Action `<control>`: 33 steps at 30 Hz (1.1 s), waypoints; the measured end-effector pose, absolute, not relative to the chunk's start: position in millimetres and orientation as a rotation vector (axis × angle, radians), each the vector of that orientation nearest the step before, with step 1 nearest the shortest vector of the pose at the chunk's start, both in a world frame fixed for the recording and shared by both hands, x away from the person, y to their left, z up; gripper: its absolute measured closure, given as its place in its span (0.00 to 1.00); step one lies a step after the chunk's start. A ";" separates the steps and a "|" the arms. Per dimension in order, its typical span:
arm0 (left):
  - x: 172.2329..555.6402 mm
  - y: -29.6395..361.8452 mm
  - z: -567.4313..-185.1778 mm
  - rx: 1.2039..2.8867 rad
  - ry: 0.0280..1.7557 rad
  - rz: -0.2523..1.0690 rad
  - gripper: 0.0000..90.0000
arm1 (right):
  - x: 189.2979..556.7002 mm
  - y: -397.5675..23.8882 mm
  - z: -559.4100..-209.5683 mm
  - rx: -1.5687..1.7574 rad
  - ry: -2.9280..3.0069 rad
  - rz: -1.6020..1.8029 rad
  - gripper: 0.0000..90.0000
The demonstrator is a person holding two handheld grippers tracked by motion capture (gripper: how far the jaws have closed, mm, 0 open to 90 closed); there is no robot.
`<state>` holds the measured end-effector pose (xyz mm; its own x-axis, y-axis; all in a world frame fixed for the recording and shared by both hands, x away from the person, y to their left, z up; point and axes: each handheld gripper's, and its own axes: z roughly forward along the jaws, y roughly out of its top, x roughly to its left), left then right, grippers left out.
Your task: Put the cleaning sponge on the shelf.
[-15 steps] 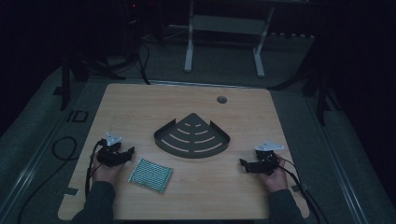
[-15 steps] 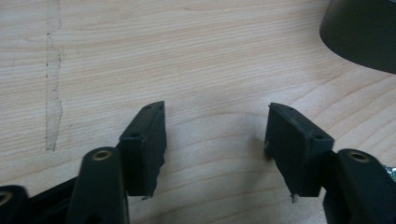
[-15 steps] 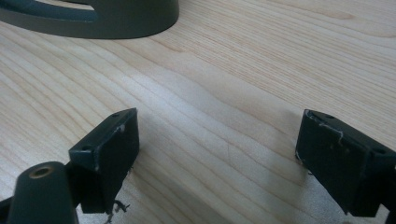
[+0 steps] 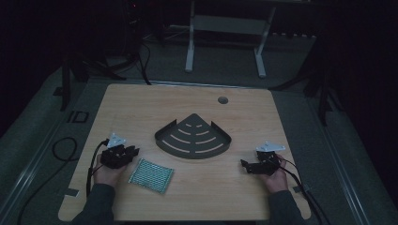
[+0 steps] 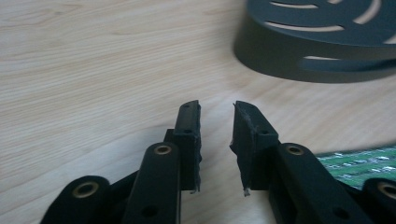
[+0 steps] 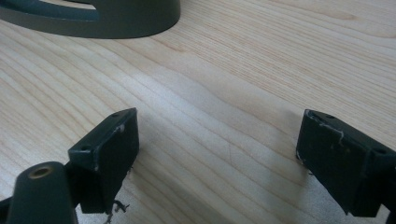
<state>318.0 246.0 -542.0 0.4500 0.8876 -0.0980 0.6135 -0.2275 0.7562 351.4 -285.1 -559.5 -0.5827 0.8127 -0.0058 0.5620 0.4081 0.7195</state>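
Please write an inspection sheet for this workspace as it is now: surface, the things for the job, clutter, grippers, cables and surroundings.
Surface: wooden table, round hole near far edge.
Job's things: dark fan-shaped slotted tray at centre; green circuit board lying flat nearer the person, apart from the tray.
Clutter: nothing seen.
Grippers: left hand-held gripper open a little, holding nothing; right hand-held gripper open wide, holding nothing.
Cables: black cable from left gripper; another from right.
Surroundings: dark room, white stand legs behind table.
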 end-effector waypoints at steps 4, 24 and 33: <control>313.4 236.0 -533.7 1.964 1.199 0.431 0.81 | 351.4 -285.0 -559.5 1.186 2.313 0.980 0.14; 293.8 189.7 -522.1 2.133 0.983 0.313 1.00 | 351.3 -285.0 -559.5 1.187 2.313 0.980 0.14; 282.1 178.5 -525.5 2.183 0.956 0.276 1.00 | 351.3 -285.0 -559.5 1.188 2.313 0.979 0.14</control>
